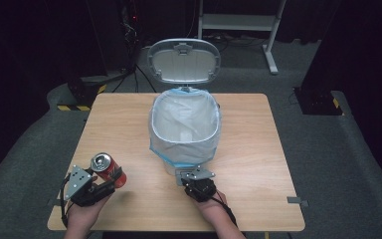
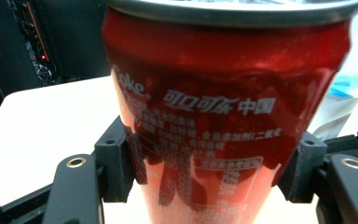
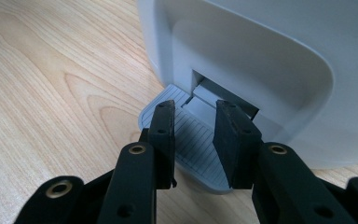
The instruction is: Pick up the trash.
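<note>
At the near left of the wooden surface [image 1: 258, 149], the left gripper [image 1: 110, 183] pinches a red cola can [image 1: 108, 168] between its fingers [image 2: 116, 168]. The right gripper [image 1: 193, 175] presses the bin's grey pedal [image 3: 191, 135], fingers [image 3: 164, 135] slightly spread. Beyond stands the lined bin [image 1: 184, 124], lid [image 1: 184, 60] raised.

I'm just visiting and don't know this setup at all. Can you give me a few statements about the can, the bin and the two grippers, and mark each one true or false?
1. The left gripper holds a red can between its jaws. True.
2. The bin's lid is closed. False: it stands open, and the white liner shows inside.
3. The right gripper is over the bin's foot pedal. True.
4. The can is already inside the bin. False: it is at the table's near left, apart from the bin.
5. The right gripper grips a bottle. False: nothing is between its jaws.
</note>
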`<action>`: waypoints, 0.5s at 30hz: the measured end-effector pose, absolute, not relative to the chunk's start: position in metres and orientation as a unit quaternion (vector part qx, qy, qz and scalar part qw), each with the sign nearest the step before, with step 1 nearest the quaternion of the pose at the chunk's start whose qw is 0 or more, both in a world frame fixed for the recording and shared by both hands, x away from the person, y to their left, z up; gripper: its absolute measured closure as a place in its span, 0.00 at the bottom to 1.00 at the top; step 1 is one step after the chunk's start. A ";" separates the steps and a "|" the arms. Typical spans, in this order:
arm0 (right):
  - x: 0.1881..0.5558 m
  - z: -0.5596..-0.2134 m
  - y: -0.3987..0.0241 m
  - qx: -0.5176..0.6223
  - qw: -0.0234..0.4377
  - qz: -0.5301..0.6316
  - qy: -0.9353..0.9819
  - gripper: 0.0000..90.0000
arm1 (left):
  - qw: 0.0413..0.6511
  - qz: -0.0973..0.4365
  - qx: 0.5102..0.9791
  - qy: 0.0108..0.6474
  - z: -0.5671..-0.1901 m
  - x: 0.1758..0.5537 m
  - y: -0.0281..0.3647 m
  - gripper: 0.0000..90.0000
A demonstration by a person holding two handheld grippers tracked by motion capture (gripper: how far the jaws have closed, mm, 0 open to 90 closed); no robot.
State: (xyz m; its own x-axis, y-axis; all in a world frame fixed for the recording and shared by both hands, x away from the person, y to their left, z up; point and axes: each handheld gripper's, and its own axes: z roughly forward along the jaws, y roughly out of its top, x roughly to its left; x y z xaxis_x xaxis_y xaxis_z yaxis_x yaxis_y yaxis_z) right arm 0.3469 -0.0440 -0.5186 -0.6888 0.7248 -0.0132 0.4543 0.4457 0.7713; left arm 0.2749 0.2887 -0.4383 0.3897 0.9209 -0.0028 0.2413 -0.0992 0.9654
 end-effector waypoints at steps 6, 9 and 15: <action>0.347 -0.519 -0.044 0.353 0.175 0.389 0.833 0.76 | 0.512 0.344 0.658 0.432 -0.427 0.277 0.285 0.38; 0.346 -0.519 -0.043 0.353 0.177 0.388 0.833 0.76 | 0.516 0.346 0.653 0.432 -0.421 0.278 0.286 0.38; 0.347 -0.518 -0.044 0.352 0.176 0.388 0.833 0.76 | 0.522 0.352 0.651 0.424 -0.410 0.278 0.285 0.38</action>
State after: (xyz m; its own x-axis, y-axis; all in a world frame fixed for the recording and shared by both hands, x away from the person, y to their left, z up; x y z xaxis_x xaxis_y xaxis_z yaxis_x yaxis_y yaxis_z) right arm 0.3468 -0.0436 -0.5184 -0.6902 0.7234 -0.0196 0.4507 0.4509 0.7704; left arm 0.2779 0.2854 -0.4098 0.3927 0.9195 0.0169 0.1837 -0.0964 0.9782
